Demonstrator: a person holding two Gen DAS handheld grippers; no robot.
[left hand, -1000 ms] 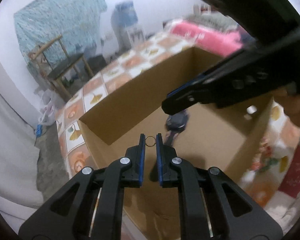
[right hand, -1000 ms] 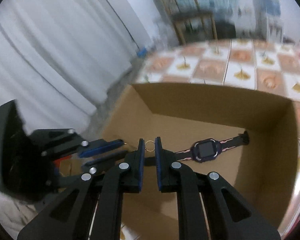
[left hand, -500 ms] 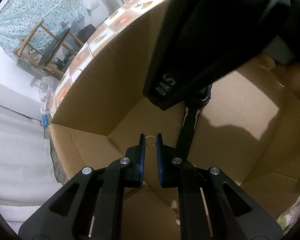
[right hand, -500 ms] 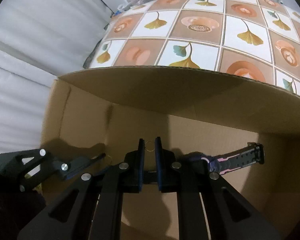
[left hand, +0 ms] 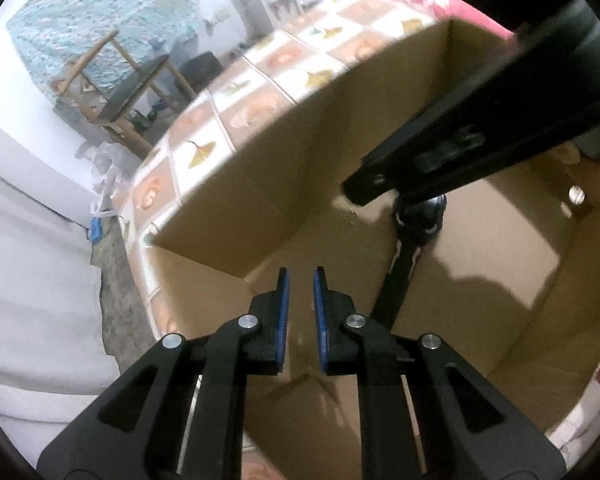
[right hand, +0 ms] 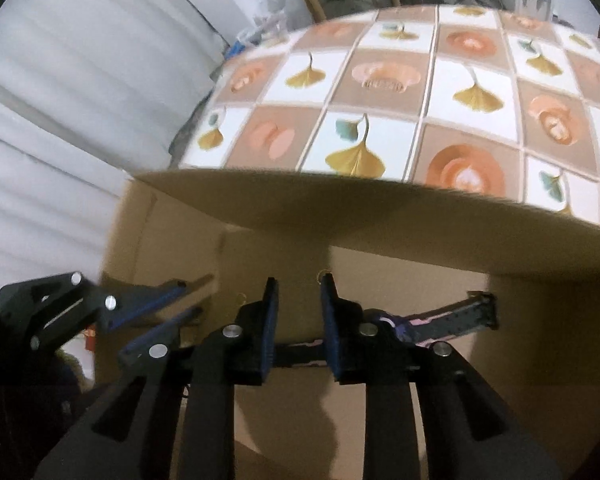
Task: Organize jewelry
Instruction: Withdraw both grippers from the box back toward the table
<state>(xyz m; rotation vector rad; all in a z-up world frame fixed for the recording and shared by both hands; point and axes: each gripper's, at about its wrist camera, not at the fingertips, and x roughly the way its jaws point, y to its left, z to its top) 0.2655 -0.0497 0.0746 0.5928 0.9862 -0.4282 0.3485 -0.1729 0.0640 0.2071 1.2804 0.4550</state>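
left claw (left hand: 299,280) hanging parted, holding nothing | right claw (right hand: 299,288) spreading over open brown cardboard box (right hand: 380,216) (apparently for drop-off) | thin gold ring (right hand: 323,276) sitting at its right fingertip | dark watch (right hand: 440,322) lying inside

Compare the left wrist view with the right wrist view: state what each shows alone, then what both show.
Left wrist only: the watch's dark body and the floor seam under the left gripper. Right wrist only: two small gold rings, one ring at the right gripper's fingertip, the other ring further left. Both: the cardboard box, patterned tablecloth, watch strap, and both grippers open.
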